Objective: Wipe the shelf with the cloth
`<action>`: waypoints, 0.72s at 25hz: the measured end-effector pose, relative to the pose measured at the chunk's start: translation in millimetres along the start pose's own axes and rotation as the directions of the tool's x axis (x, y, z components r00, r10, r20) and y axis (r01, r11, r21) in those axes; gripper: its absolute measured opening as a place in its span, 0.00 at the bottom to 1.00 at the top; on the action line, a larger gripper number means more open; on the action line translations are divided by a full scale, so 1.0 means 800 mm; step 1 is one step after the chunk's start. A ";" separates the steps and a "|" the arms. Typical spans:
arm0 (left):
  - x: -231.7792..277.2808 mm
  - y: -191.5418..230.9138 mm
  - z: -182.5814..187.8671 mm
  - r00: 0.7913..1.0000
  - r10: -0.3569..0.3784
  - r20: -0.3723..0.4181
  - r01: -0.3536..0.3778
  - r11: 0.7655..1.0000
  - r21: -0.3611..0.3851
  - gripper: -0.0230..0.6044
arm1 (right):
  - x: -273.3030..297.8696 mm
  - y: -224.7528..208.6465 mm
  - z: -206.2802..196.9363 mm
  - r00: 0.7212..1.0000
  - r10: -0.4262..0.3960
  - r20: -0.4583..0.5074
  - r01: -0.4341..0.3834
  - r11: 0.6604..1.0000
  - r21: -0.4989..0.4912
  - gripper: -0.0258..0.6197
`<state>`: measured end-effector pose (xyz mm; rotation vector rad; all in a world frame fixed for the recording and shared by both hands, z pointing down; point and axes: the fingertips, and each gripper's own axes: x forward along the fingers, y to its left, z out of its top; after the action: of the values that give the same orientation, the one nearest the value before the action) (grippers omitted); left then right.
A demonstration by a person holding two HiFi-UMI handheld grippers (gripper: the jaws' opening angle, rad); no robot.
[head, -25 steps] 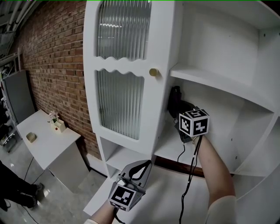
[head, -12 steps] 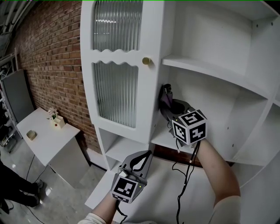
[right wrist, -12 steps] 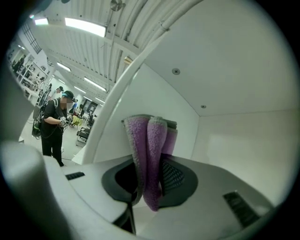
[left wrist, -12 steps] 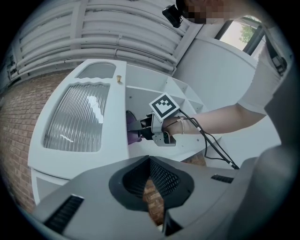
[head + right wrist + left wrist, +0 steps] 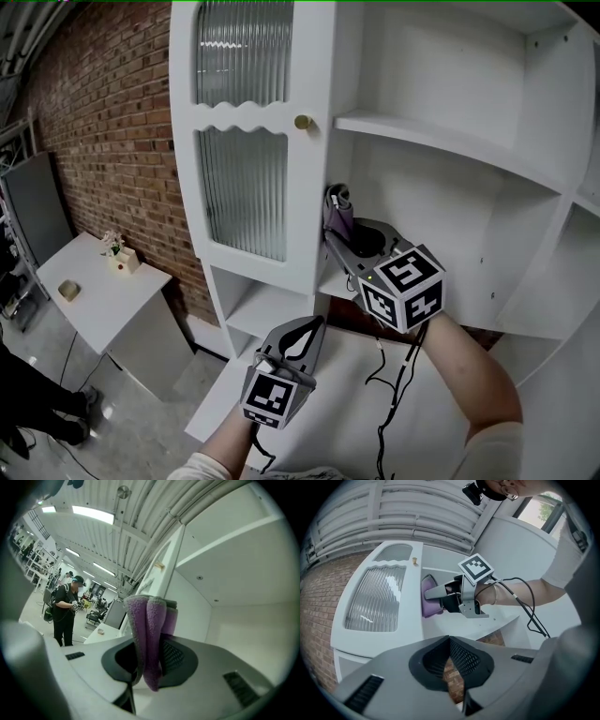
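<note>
1. While its jaws clamp the folded purple cloth [image 5: 149, 634], the right gripper [image 5: 337, 225] holds it over the shelf's [image 5: 335, 282] left end, just beside the ribbed-glass door [image 5: 246, 192].
2. The left gripper [image 5: 298, 343] hangs lower, jaws pressed together, empty.

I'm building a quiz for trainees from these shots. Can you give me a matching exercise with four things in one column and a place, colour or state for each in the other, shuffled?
Things
1 cloth
2 left gripper
3 knob
4 table

Descriptions
a gold, on the door
b shut, empty
c beside the brick wall
d purple, clamped in the right gripper

Pairs: 1-d, 2-b, 3-a, 4-c
</note>
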<state>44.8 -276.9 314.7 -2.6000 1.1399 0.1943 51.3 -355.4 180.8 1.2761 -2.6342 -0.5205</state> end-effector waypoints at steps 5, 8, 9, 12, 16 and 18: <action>0.003 -0.007 -0.003 1.000 0.003 -0.002 -0.003 1.000 0.001 0.06 | -0.017 0.027 -0.003 0.998 0.063 -0.008 -0.063 0.997 0.041 0.17; 0.007 -0.012 -0.003 1.000 -0.010 -0.005 0.010 1.000 0.000 0.06 | -0.028 0.023 -0.002 0.998 0.061 0.002 -0.061 0.996 0.065 0.17; 0.008 -0.015 -0.004 1.000 -0.016 -0.005 0.016 1.000 0.001 0.06 | -0.030 0.016 -0.002 0.999 0.044 0.005 -0.044 0.997 0.067 0.17; 0.014 -0.020 -0.008 1.000 -0.019 -0.010 0.020 0.999 0.030 0.06 | -0.028 -0.016 -0.017 0.999 -0.023 -0.023 0.025 0.996 0.084 0.17; 0.022 -0.017 -0.025 0.999 -0.010 -0.031 0.011 0.999 0.039 0.06 | -0.012 -0.069 -0.049 0.989 -0.119 -0.093 0.125 0.990 0.064 0.17; 0.024 -0.011 -0.034 0.999 -0.008 -0.037 0.009 1.000 0.015 0.06 | 0.001 -0.095 -0.070 0.978 -0.161 -0.136 0.169 0.984 0.048 0.17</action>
<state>64.7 -293.2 337.6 -2.6052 1.1380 0.1365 122.6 -412.4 203.7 1.5017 -2.4665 -0.3697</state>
